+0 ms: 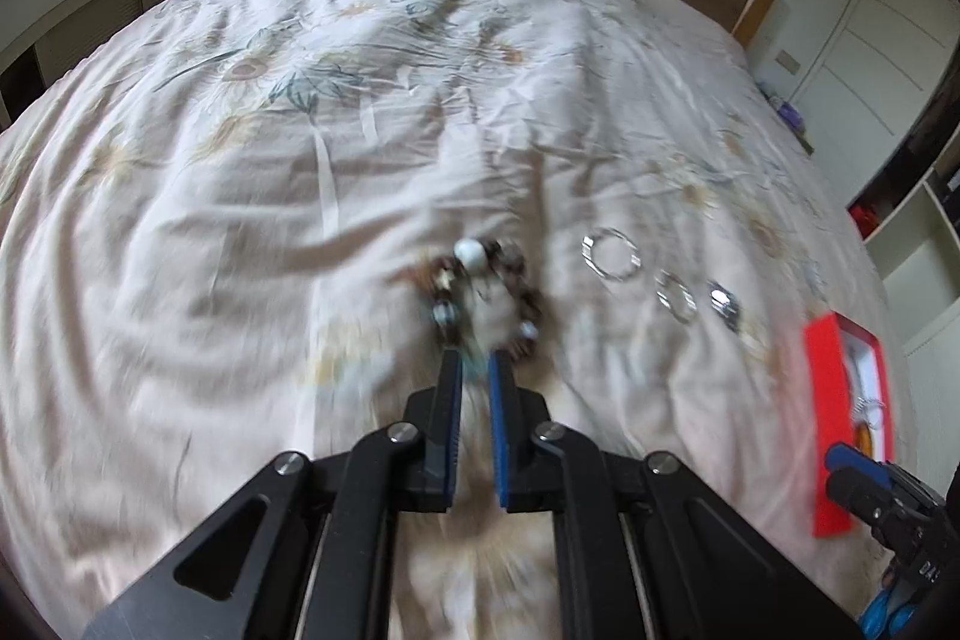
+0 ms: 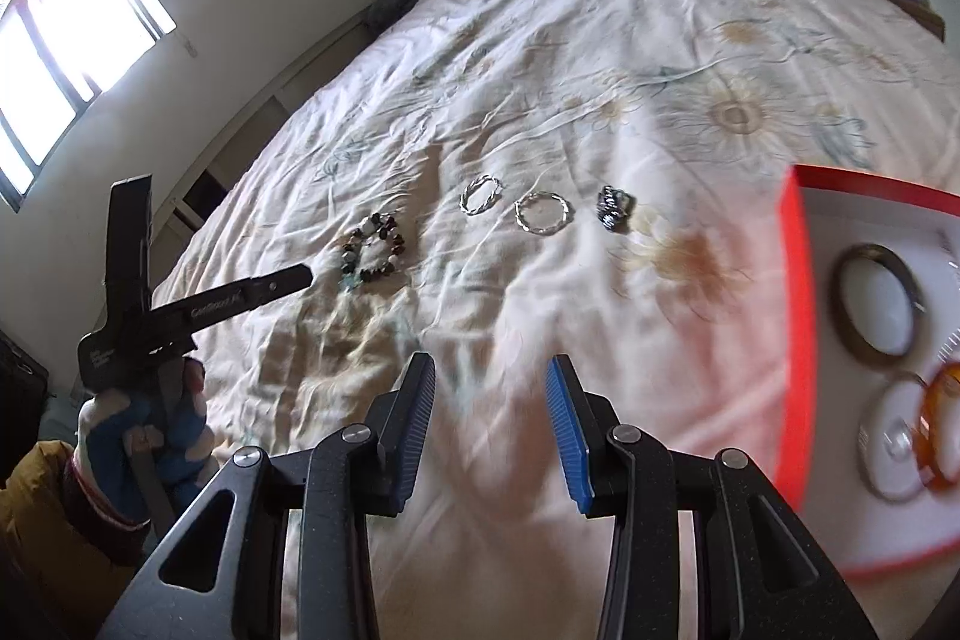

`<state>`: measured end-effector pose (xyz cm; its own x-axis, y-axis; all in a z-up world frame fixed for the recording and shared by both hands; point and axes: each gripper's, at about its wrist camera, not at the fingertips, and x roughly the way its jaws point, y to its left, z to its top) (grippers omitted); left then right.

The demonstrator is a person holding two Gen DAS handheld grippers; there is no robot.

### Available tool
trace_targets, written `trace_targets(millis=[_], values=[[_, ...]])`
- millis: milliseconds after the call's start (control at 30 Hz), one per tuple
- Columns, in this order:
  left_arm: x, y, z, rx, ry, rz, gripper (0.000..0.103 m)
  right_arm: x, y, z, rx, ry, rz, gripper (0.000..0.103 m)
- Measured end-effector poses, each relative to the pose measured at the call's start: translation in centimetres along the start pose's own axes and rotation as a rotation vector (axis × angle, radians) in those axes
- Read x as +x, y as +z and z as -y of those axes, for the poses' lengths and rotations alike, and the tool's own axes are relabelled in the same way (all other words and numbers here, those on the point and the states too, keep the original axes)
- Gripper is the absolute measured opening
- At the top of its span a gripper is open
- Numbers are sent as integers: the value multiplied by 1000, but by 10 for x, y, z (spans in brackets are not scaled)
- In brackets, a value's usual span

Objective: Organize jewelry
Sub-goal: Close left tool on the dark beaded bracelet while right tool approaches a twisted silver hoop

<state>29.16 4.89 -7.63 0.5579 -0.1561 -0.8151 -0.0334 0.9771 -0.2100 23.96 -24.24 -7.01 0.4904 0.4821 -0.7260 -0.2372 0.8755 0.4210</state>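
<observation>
You are holding the left hand-held gripper (image 1: 475, 361) low over the bed (image 1: 240, 196), which is wearing a wrinkled pale pink floral sheet. Its jaws are standing narrow, with only a slim gap between the pads, and the tips are meeting the near edge of the dark brown and white beaded bracelet (image 1: 487, 292); blur is hiding whether they are actually pinching a bead. From that wrist view, the twisted silver bangle (image 1: 611, 254) is lying at two o'clock of the bracelet, a smaller silver ring (image 1: 677, 299) is sitting just beyond it, and a dark patterned metal ring (image 1: 723, 305) is ending the row. The open red jewelry box (image 1: 831, 424) is resting at four o'clock, near the bed's edge.

Your right hand-held gripper (image 2: 491, 376) is hovering with its jaws wide apart and gripping nothing. In its view the box (image 2: 798, 340) is sitting at three o'clock, holding a dark round bangle (image 2: 877, 301) and an amber bangle (image 2: 942, 436).
</observation>
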Motion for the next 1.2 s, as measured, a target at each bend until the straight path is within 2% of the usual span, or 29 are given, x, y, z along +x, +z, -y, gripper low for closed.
trace_targets(millis=[167, 467, 633, 900, 1033, 1200], values=[[38, 16, -9, -5, 17, -19, 9, 34, 25, 5, -9, 20, -13, 39], [71, 26, -11, 35, 1, -38, 9, 81, 49, 16, 6, 41, -26, 39], [77, 27, -10, 36, -46, -47, 12, 95, 56, 18, -2, 46, -30, 40], [75, 25, -14, 45, -67, -42, 16, 109, 65, 20, -10, 51, -32, 40], [68, 21, -9, 85, -30, -14, 16, 117, 68, 20, -21, 55, -43, 40], [67, 20, -9, 91, -23, -11, 17, 128, 72, 20, -31, 53, -52, 40]])
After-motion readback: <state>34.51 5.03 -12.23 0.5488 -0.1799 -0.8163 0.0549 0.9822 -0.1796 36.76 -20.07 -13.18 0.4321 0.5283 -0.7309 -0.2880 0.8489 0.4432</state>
